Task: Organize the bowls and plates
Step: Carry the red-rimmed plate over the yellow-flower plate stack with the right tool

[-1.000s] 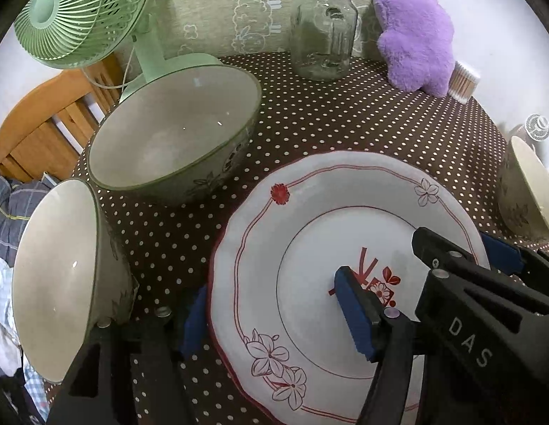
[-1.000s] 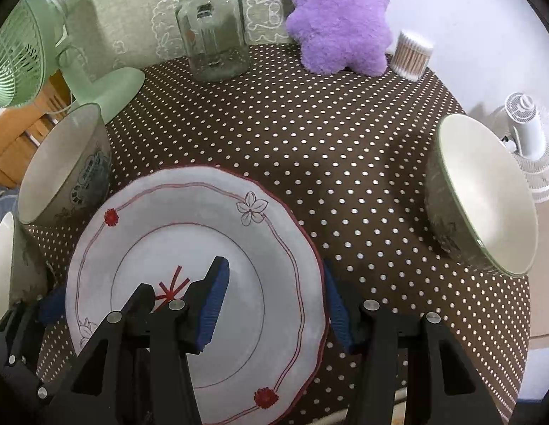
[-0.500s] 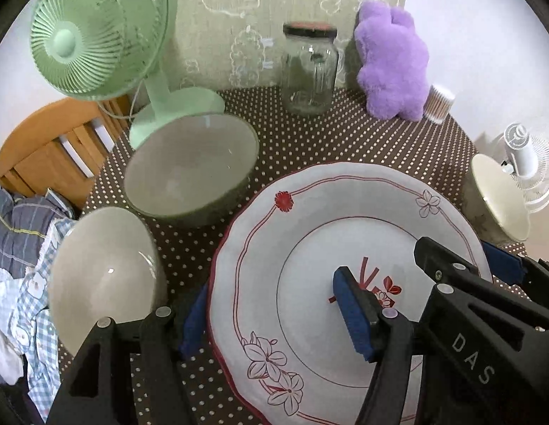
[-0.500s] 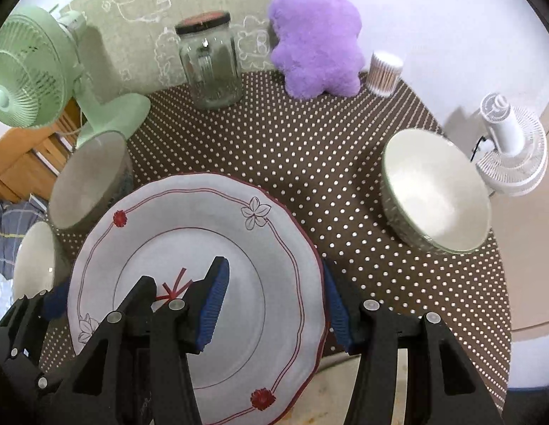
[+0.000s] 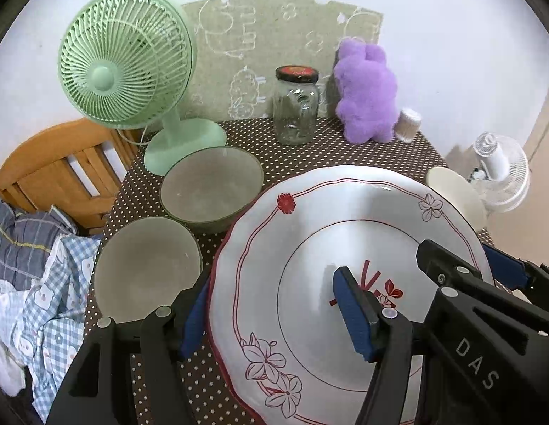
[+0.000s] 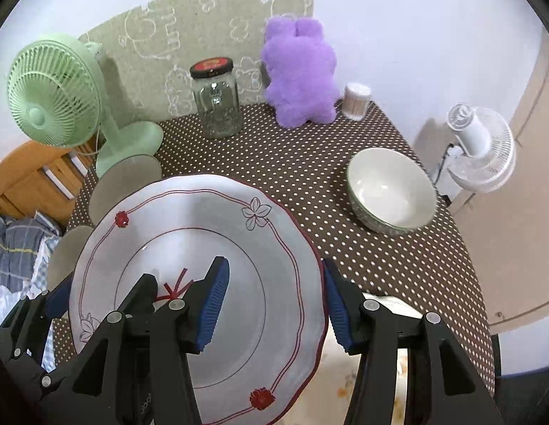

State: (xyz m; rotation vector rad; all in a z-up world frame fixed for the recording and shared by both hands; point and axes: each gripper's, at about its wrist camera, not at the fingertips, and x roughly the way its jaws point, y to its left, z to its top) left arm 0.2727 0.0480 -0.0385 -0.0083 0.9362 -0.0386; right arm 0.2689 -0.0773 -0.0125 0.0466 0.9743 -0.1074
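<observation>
A white plate with red rim line and flowers (image 5: pixel 310 233) (image 6: pixel 189 219) is held up above the table. My left gripper (image 5: pixel 271 315) clasps its left rim, one blue pad above and one below. My right gripper (image 6: pixel 274 304) clasps its right rim the same way. Two green-rimmed bowls stand on the table's left side, one far (image 5: pixel 210 184) and one near (image 5: pixel 147 265). A third bowl (image 6: pixel 391 191) stands at the right, partly hidden in the left wrist view (image 5: pixel 455 191).
The dotted brown table (image 6: pixel 303 163) carries a green fan (image 5: pixel 129 71), a glass jar (image 5: pixel 295 106), a purple plush toy (image 6: pixel 299 71) and a swab box (image 6: pixel 356 101) at the back. A white fan (image 6: pixel 480 148) stands right; a wooden chair (image 5: pixel 58 163) left.
Both grippers have risen and drawn back with the plate between them. The bowls and table now lie farther below and look smaller.
</observation>
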